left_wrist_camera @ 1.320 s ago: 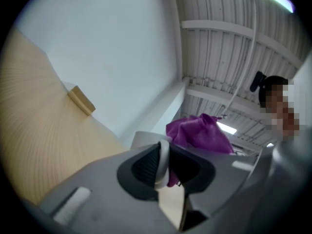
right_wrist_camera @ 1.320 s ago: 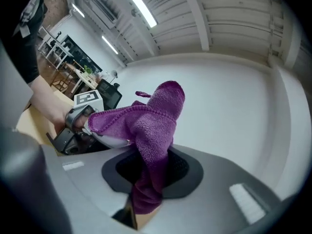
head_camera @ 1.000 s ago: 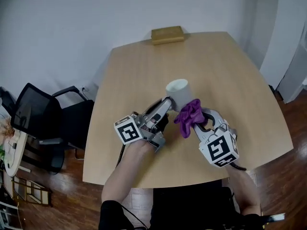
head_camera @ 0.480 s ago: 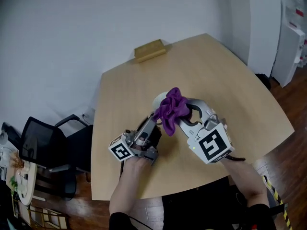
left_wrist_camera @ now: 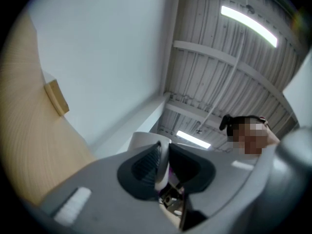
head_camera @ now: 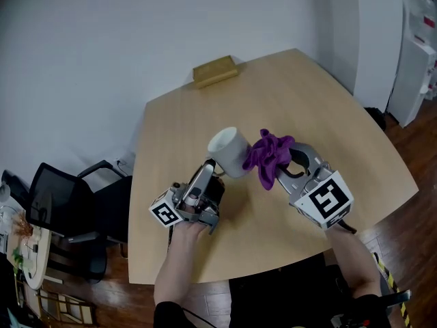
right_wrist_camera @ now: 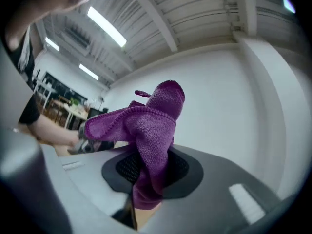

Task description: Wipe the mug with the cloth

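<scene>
The mug (head_camera: 229, 152) tilts above the table (head_camera: 321, 108), its wall pinched in our left gripper (head_camera: 210, 165). Our right gripper (head_camera: 285, 158) clamps the cloth (head_camera: 268, 154) just beside it; a block (head_camera: 214, 71) lies at the far edge.

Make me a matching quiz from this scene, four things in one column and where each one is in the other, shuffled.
1 white ceramic mug
2 purple microfibre cloth
3 tan rectangular block
4 black office chair

A on the floor beside the wooden table
B clamped in the right hand-held gripper
C wall pinched in the left hand-held gripper
D at the table's far edge

Pairs: 1-C, 2-B, 3-D, 4-A
</scene>
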{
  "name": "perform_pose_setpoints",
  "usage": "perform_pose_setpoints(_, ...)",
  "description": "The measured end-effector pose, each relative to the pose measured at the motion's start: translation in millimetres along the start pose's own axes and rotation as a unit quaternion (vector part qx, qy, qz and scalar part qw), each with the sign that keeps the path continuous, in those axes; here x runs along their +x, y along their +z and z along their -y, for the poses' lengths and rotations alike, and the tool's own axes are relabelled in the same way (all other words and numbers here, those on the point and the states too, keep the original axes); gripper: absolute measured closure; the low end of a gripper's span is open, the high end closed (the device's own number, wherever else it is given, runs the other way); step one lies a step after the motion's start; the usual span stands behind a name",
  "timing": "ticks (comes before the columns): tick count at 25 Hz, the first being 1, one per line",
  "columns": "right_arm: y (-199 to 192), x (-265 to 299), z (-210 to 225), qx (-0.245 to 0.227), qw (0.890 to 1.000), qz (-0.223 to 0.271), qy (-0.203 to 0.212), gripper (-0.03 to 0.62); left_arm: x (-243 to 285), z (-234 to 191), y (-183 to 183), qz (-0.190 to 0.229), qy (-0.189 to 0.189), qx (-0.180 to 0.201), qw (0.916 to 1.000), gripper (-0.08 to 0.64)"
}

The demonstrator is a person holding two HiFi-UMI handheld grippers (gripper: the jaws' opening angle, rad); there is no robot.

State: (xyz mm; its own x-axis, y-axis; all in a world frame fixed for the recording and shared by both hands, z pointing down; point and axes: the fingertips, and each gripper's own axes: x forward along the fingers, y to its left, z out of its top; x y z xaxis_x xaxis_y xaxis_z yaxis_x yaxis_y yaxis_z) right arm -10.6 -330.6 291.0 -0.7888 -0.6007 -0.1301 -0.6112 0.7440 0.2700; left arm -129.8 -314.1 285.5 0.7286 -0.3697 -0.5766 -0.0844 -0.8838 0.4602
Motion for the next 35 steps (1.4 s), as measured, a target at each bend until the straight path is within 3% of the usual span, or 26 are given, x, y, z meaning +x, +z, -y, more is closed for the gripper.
perform_pose_setpoints(3, 55, 2, 12, 0.071, 0.993, 0.089, 0.023, 0.509, 5, 13, -5, -0.013, -0.029, 0.005, 0.9995, 0.477)
perform_pose_setpoints(5, 70, 8, 5, 0.071, 0.991, 0.104, 0.047, 0.509, 8, 25, -8, -0.015, -0.056, 0.003, 0.9983, 0.477)
perform_pose_setpoints(10, 52, -1, -19, 0.054, 0.992, 0.09, 0.067, 0.509, 8, 46, -3, 0.005, -0.091, 0.005, 0.9958, 0.474)
perform_pose_setpoints(14, 6, -5, -18, 0.055, 0.995, 0.026, 0.073, 0.509, 7, 29, 10, 0.016, -0.093, 0.019, 0.9954, 0.472)
perform_pose_setpoints(16, -13, -3, -11, 0.055, 0.996, 0.0, 0.068, 0.509, 9, 26, 15, 0.022, -0.11, 0.024, 0.9934, 0.477)
perform_pose_setpoints(18, -16, -7, -6, 0.08, 0.995, 0.009, 0.054, 0.509, 0, 33, 10, 0.018, -0.124, 0.026, 0.9917, 0.48)
perform_pose_setpoints(20, 3, -12, 0, 0.144, 0.987, 0.045, 0.051, 0.509, -7, 48, 2, 0.005, -0.135, 0.029, 0.9905, 0.48)
perform_pose_setpoints(23, 62, -11, 16, 0.241, 0.957, 0.13, 0.092, 0.509, 1, 66, 0, -0.01, -0.155, 0.041, 0.987, 0.485)
perform_pose_setpoints(25, 88, -8, 16, 0.273, 0.94, 0.165, 0.124, 0.509, 7, 72, 0, -0.01, -0.17, 0.05, 0.9841, 0.488)
perform_pose_setpoints(26, 92, -5, 10, 0.278, 0.936, 0.168, 0.137, 0.509, 8, 74, 1, -0.009, -0.176, 0.054, 0.9829, 0.489)
perform_pose_setpoints(30, 57, -5, -11, 0.276, 0.942, 0.134, 0.138, 0.509, 6, 80, 2, 0.001, -0.184, 0.074, 0.9801, 0.492)
perform_pose_setpoints(35, -22, -11, -20, 0.269, 0.958, 0.028, 0.098, 0.509, 4, 74, 4, 0.011, -0.17, 0.078, 0.9822, 0.492)
